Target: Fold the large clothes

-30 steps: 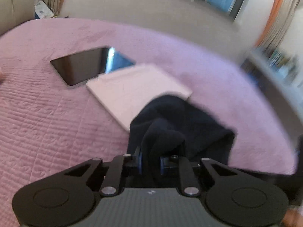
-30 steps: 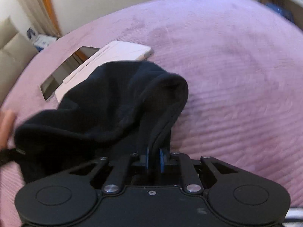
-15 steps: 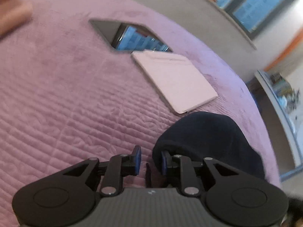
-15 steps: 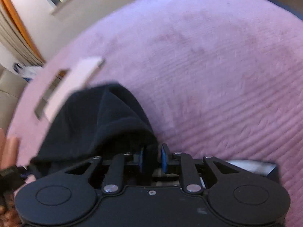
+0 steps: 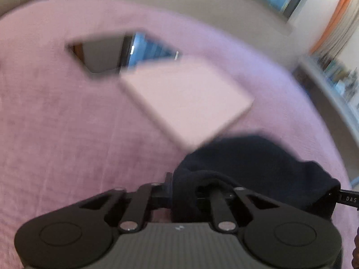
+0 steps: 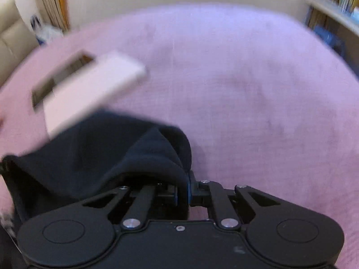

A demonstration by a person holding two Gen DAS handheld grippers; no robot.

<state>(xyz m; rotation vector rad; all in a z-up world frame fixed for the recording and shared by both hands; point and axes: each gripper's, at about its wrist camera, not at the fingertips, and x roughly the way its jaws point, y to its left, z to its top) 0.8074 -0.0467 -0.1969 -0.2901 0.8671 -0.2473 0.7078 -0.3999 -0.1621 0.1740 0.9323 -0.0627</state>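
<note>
Between the left tongs [image 5: 187, 185] and the right tongs [image 6: 182, 189], dark clothing [image 6: 94, 154] is pinched tight at two spots, hanging above the pink bed [image 6: 246, 85]. Just past it, a pink tablet case [image 5: 186, 100] is seen. Both edges should be kept level and pulled flat.

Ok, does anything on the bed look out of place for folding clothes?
Yes: a tablet with its pink cover flipped open lies on the bedspread, just beyond the dark garment both grippers hold.
</note>
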